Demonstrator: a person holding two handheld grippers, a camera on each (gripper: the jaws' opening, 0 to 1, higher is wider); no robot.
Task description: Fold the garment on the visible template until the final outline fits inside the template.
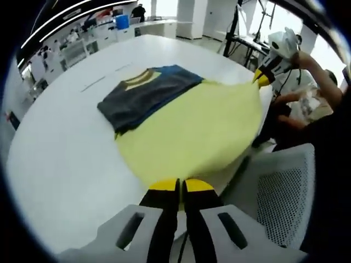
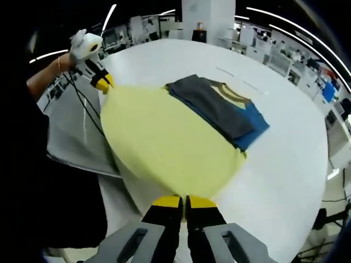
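Lifting the yellow hem of the garment (image 1: 192, 131) by its two near corners, one in each gripper.

The left gripper (image 1: 180, 186) has its jaws pinched together on one corner of the yellow cloth, and the right gripper (image 2: 184, 203) is clamped likewise on the other, so the cloth hangs taut between them above the white table (image 1: 60, 159). The dark grey and blue upper part (image 2: 219, 109) lies flat further out, well inside the table's edge. Holding both corners level probably readies a straight fold toward the collar. I cannot make out the template. A mesh chair (image 1: 285, 192) stands beside the table.
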